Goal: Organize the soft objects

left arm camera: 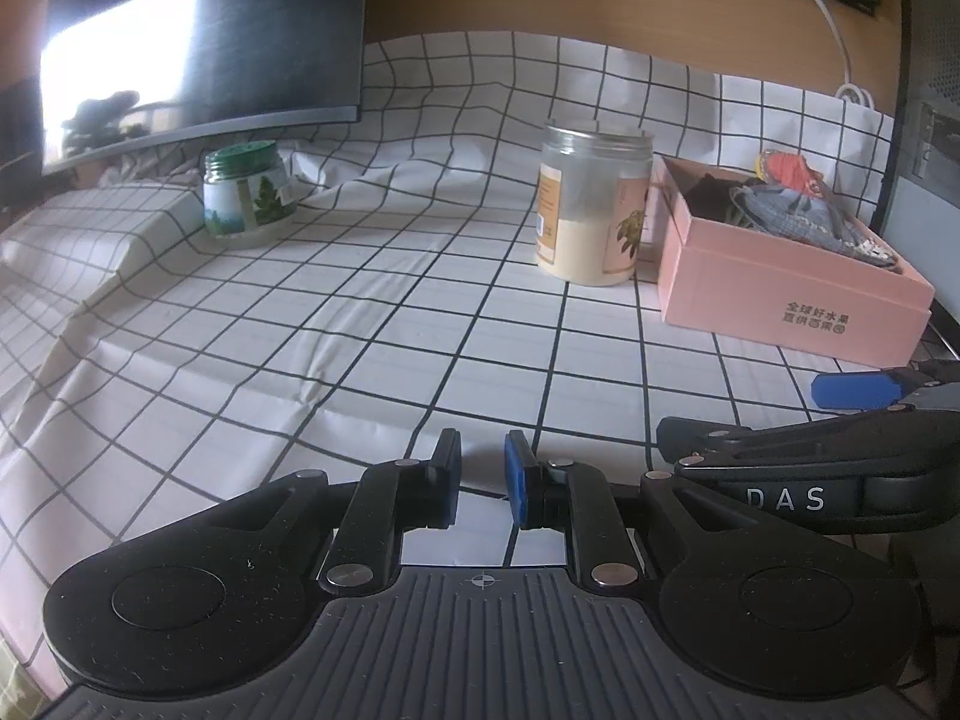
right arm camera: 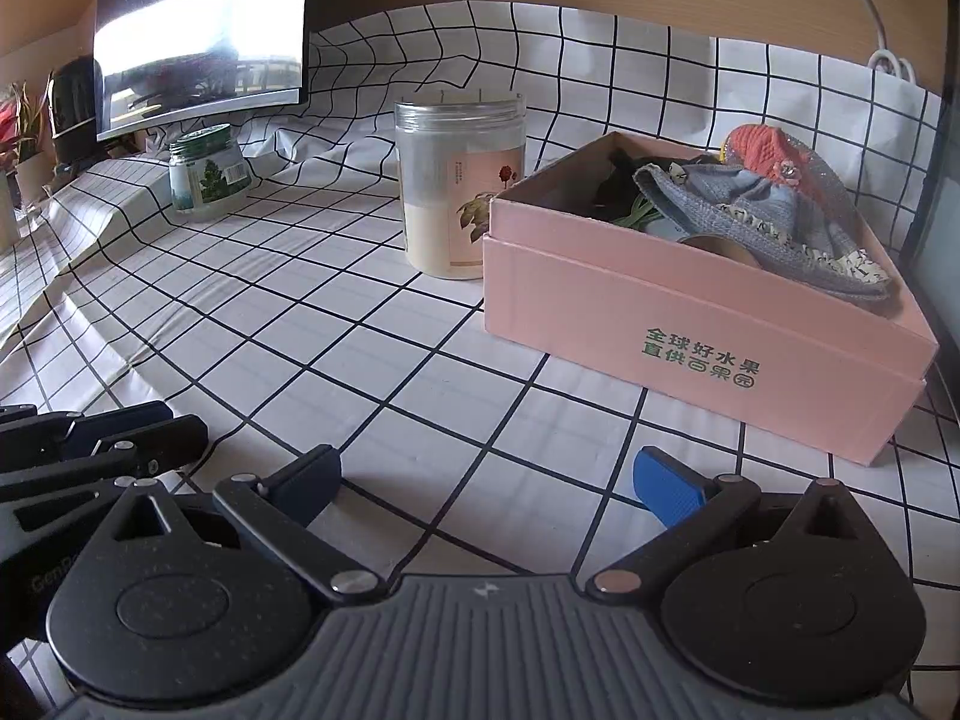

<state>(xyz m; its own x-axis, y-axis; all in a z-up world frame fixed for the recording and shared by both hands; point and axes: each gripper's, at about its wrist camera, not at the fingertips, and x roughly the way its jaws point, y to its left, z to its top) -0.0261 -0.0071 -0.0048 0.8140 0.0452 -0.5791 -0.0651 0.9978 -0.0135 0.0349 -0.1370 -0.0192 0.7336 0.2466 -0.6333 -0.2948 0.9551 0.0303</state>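
Observation:
A pink cardboard box [right arm camera: 690, 324] stands on the checked tablecloth at the right; it also shows in the left wrist view [left arm camera: 792, 294]. It holds soft items: a grey-blue knitted piece [right arm camera: 774, 210], a red knitted piece [right arm camera: 765, 147] and dark cloth [right arm camera: 618, 180]. My right gripper [right arm camera: 486, 480] is open and empty, low over the cloth in front of the box. My left gripper [left arm camera: 483, 480] has its jaws close together with a narrow gap and nothing between them, to the left of the right gripper [left arm camera: 852, 390].
A tall clear jar of pale powder [right arm camera: 459, 186] stands just left of the box. A small green-lidded jar [right arm camera: 207, 174] sits further left by a monitor [right arm camera: 204, 30]. A white cable [left arm camera: 831, 18] hangs at the back right. The tablecloth [left arm camera: 360, 324] is wrinkled.

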